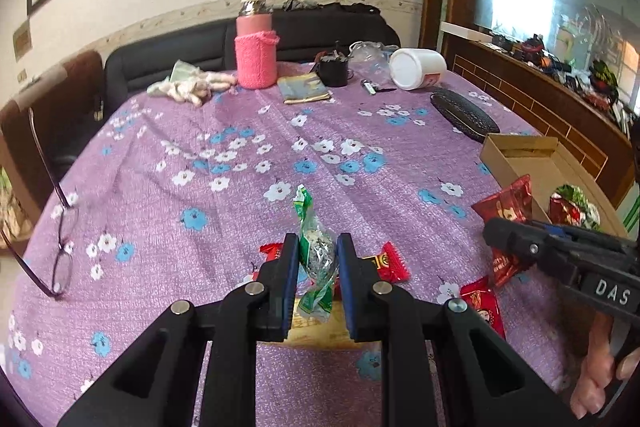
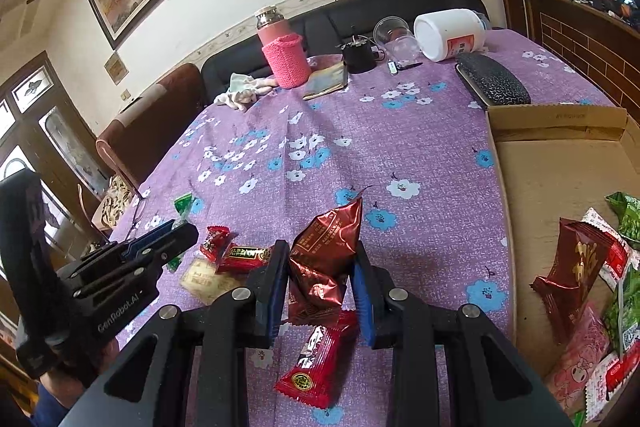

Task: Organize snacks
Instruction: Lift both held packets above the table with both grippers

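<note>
My left gripper is shut on a green and clear snack packet, lifted over the purple flowered tablecloth. Red wrapped snacks and a tan packet lie on the cloth beneath it. My right gripper is shut on a dark red foil snack bag, held just left of the open cardboard box. A bright red snack bar lies below the right jaws. In the right wrist view the left gripper shows at the left with the green packet.
The cardboard box holds several snack packs in red, green and pink. At the far side of the table stand a pink flask, a tipped white jar, a black glasses case and a black cup. Eyeglasses lie at the left edge.
</note>
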